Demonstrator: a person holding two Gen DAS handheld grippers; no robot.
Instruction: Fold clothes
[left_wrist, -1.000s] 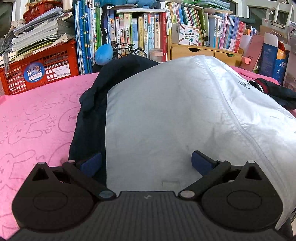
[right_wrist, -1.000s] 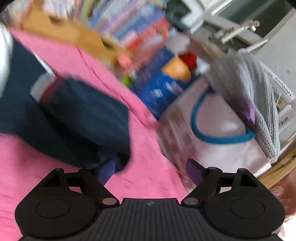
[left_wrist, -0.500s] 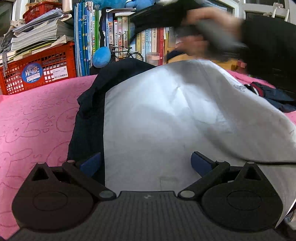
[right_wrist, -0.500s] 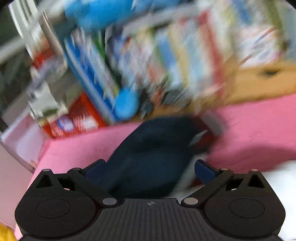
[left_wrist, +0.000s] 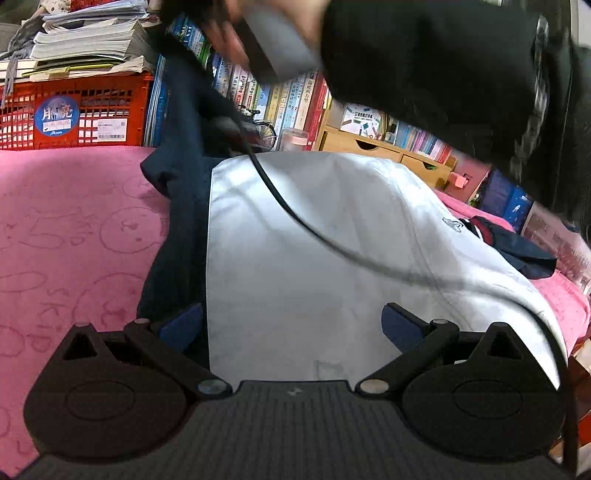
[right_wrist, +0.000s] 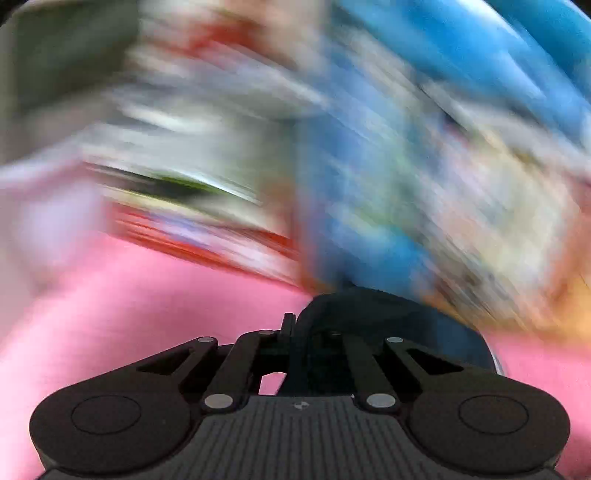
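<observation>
A white shirt with navy sleeves (left_wrist: 314, 240) lies spread on the pink towel (left_wrist: 74, 240). My left gripper (left_wrist: 291, 325) is open, low over the shirt's near hem, empty. My right gripper (right_wrist: 306, 339) is shut on the navy sleeve (right_wrist: 388, 317) and holds it above the pink towel (right_wrist: 147, 302). In the left wrist view the navy sleeve (left_wrist: 192, 96) is lifted at the shirt's far left, under the person's hand and dark arm (left_wrist: 424, 55). A black cable (left_wrist: 295, 218) trails across the shirt. The right wrist view is heavily blurred.
A red crate (left_wrist: 81, 110) with stacked papers stands at the back left. A row of books (left_wrist: 288, 99) and a wooden drawer box (left_wrist: 388, 151) line the back. Boxes (left_wrist: 517, 203) sit at the right. The other navy sleeve (left_wrist: 517, 247) lies on the right.
My right gripper swung across to the far left sleeve, closed on it and is lifting it. The left gripper has stayed put and open.
</observation>
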